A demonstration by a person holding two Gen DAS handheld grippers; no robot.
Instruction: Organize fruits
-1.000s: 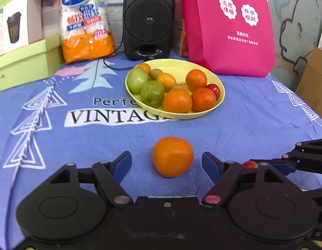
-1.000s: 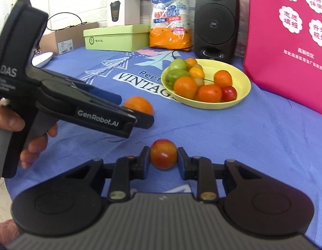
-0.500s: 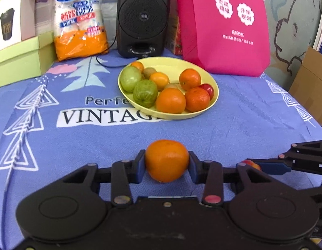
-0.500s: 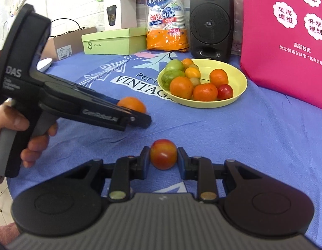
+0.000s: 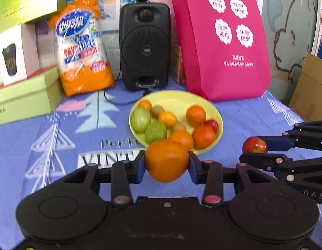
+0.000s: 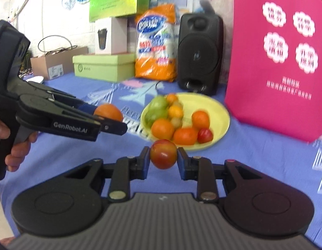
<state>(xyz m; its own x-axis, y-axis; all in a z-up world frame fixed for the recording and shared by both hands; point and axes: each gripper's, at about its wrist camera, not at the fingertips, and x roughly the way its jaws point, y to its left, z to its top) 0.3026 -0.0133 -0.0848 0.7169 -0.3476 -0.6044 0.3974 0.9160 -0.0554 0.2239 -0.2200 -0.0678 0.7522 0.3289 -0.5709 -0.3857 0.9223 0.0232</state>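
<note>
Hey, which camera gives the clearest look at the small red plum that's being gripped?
The right wrist view: the plum sits centred between the right gripper fingers, its whole front visible. The left wrist view shows the plum only small, at the right edge, partly hidden by a finger.

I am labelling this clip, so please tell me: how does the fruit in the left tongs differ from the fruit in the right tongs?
The orange in the left tongs is plain orange; the small fruit in the right tongs is red with yellow patches. The orange looks bigger, so the left tongs are spread wider than the right tongs. Both fruits are round, gripped from both sides, and held short of the yellow plate.
</note>
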